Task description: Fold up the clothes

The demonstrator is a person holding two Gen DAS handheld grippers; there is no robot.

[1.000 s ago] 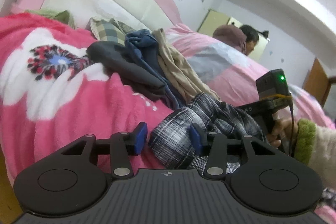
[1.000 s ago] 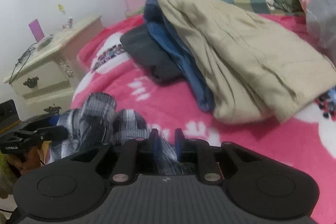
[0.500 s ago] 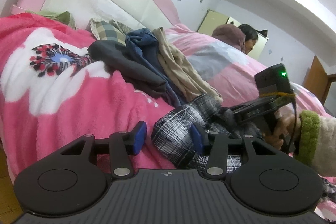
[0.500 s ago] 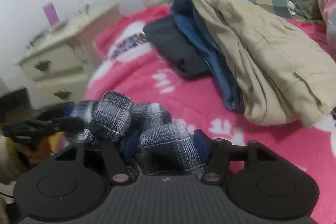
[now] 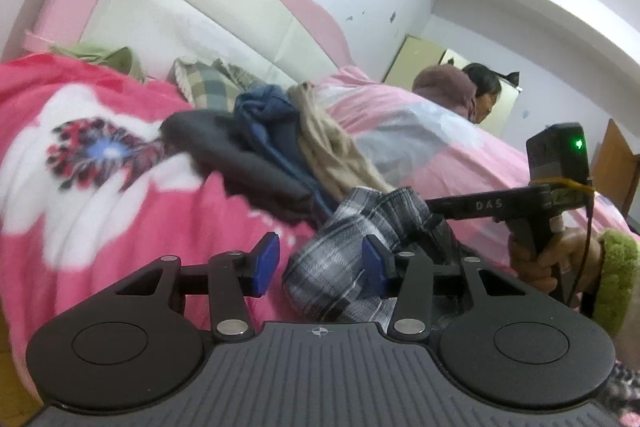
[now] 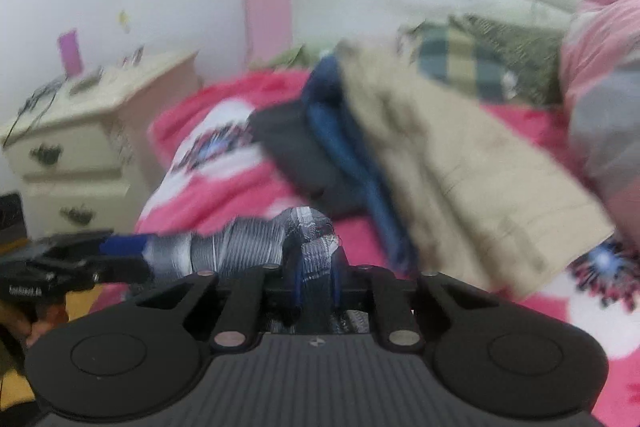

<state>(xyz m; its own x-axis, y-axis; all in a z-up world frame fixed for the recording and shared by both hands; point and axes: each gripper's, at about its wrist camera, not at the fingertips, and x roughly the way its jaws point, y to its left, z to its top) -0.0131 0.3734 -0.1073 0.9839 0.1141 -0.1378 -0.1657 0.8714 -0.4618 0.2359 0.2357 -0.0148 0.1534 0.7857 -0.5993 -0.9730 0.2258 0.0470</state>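
Left gripper [image 5: 316, 263] stands with jaws apart, the plaid garment [image 5: 340, 267] lying between them against the right pad only; right gripper [image 6: 317, 277] has just been closing and is clamped on a fold of that garment, bunched directly ahead; beyond it, a pile of clothes [image 6: 400, 163] on the pink bed [image 6: 224, 187].

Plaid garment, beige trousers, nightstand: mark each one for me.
plaid garment [image 5: 332, 267], left wrist view, on the bunched roll.
beige trousers [image 6: 460, 163], right wrist view, on the flat middle of the cloth.
nightstand [image 6: 76, 143], right wrist view, on the upper drawer front.
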